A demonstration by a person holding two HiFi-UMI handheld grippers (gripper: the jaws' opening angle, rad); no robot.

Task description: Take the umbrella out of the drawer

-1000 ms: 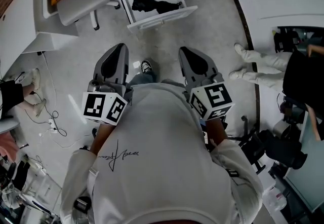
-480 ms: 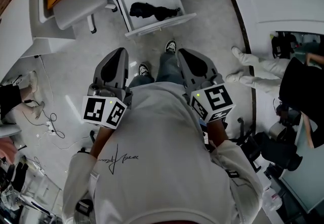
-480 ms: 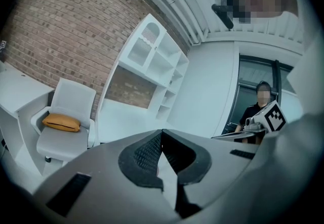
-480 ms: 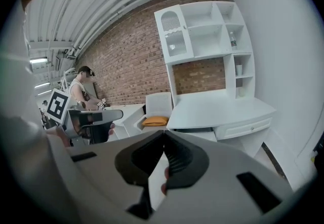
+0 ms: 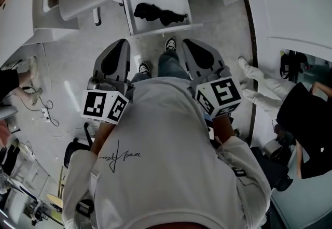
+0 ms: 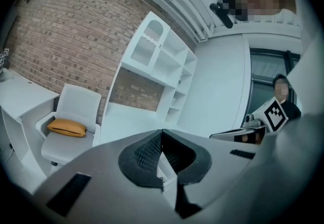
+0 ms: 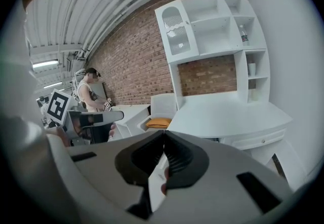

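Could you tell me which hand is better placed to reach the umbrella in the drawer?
Probably right: the right tongs point at the open white drawer, near the black folded umbrella; the left tongs sit beside it.

White sweatshirt (image 5: pixel 166 171) with black script (image 5: pixel 120 156), grey left gripper (image 5: pixel 123 43) and right gripper (image 5: pixel 185 42), 2 black-and-white marker cubes (image 5: pixel 104 107)

Head view overhead; gripper views level, chair (image 6: pixel 78 104) in both.
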